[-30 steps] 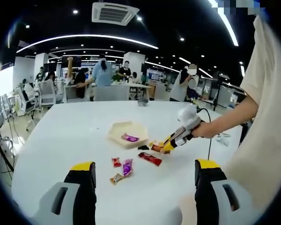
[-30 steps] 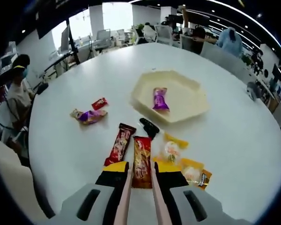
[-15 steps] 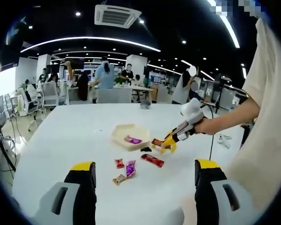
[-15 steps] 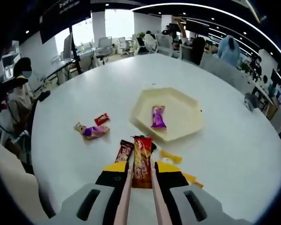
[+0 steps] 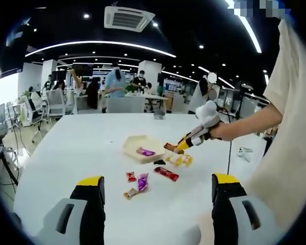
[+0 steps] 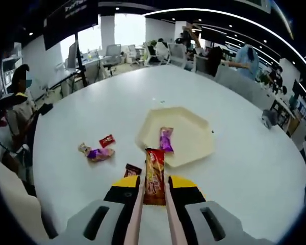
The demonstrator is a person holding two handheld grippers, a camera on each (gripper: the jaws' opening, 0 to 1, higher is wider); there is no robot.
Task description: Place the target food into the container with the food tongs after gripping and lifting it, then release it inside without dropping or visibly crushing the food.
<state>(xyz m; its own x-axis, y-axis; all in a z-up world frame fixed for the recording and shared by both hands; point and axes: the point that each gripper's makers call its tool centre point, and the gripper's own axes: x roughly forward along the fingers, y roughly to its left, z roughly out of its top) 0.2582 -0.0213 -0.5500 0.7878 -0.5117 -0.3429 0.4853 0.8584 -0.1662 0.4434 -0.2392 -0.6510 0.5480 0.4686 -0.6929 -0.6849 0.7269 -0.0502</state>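
Observation:
My right gripper (image 6: 154,185) is shut on the pale pink food tongs (image 6: 135,214). The tongs pinch an orange-red snack bar (image 6: 154,173), held in the air just short of the cream hexagonal tray (image 6: 194,138). One purple candy (image 6: 166,139) lies in the tray. In the left gripper view, the right gripper (image 5: 186,142) holds the bar (image 5: 169,147) beside the tray (image 5: 135,145), above the table. My left gripper (image 5: 158,179) stays low at the near table edge, open and holding nothing.
Loose on the white table (image 6: 81,112) lie a dark red bar (image 5: 166,173), yellow packets (image 5: 179,160), a small red candy (image 6: 106,140) and a purple-brown candy (image 6: 97,153). A person's arm (image 5: 245,125) is at the right. Chairs and people are behind the table.
The right gripper has lifted the snack bar off the table and carried it toward the tray. The other packets stay where they were. The left gripper has kept still.

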